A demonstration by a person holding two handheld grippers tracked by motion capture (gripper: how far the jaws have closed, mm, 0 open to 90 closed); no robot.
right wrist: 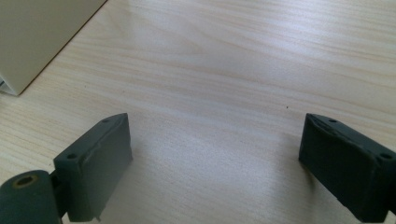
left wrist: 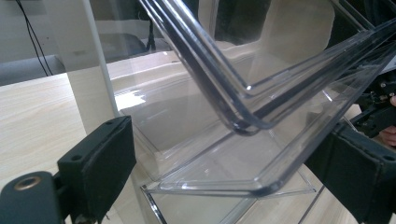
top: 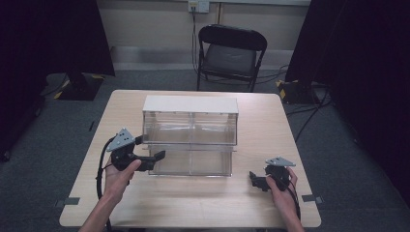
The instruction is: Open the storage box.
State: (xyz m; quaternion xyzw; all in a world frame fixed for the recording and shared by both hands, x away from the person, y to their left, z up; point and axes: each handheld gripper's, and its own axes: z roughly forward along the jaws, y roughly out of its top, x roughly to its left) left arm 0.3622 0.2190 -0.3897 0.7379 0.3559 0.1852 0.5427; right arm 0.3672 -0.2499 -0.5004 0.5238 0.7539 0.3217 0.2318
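**Clear drawer unit: hard, slick, and best taken by the rim**

The left gripper (top: 147,153) has its jaws spread wide and holds nothing; in the left gripper view the pads (left wrist: 100,163) stand on either side of a clear plastic drawer (left wrist: 243,154), whose rounded front corner hangs between them without touching either. The right gripper (top: 255,180) is also wide open and empty, its jaws over bare wood well off at about 4 o'clock from the unit.

The drawer belongs to a transparent cabinet (top: 190,126) with a pale top panel, standing at the middle of the table (top: 270,116); the lower drawer is pulled out toward the person, at 6 o'clock of the cabinet.

Judging by its look, the drawer is rigid, thin-walled acrylic: probably light, smooth enough to slip, and liable to crack or scratch under a hard pinch. The thickened front lip looks like the soundest place to grip, with the jaws closing across the wall near a corner, not on the flat floor.
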